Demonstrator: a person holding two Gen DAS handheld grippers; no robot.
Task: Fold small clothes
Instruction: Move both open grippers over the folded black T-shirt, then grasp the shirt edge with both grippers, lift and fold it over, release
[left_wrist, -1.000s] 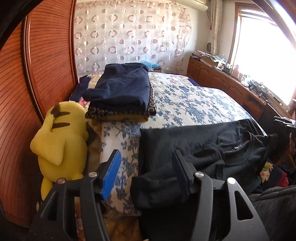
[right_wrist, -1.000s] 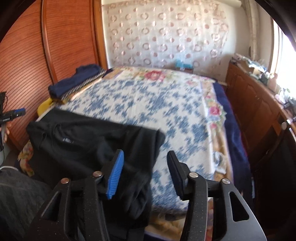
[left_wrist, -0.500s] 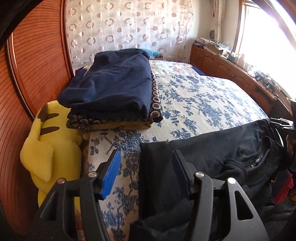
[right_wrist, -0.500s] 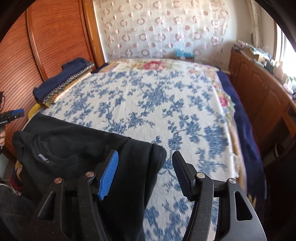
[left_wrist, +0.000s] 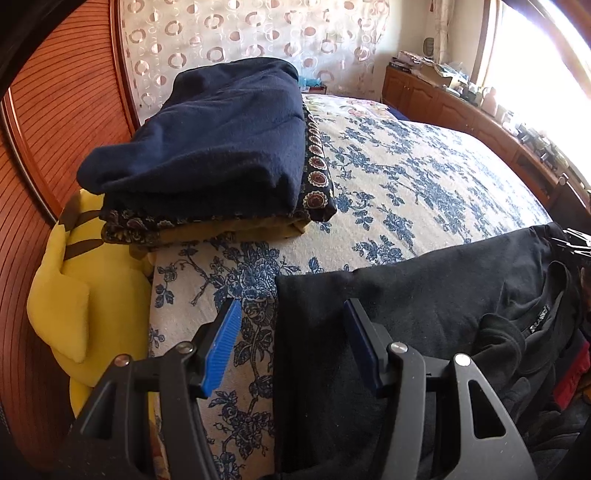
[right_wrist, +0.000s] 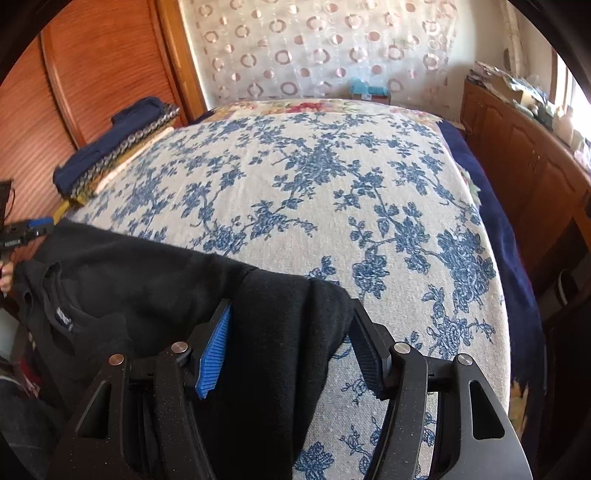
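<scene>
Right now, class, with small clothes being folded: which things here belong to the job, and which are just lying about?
Job:
black top
left hand-held gripper
right hand-held gripper, jaws closing

Lying about:
yellow plush toy
folded navy stack
wooden cabinet

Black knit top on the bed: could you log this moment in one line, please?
garment: black knit top spread on floral bedspread | left gripper: open over edge | right gripper: closing, astride corner

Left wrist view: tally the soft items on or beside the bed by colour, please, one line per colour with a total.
Black: 1, the black garment spread at the near edge
Navy: 1, the folded navy cloth topping the stack
Dark patterned: 1, the patterned layer beneath it
Mustard: 1, the mustard layer at the bottom
Yellow: 1, the yellow plush toy
Total: 5
</scene>
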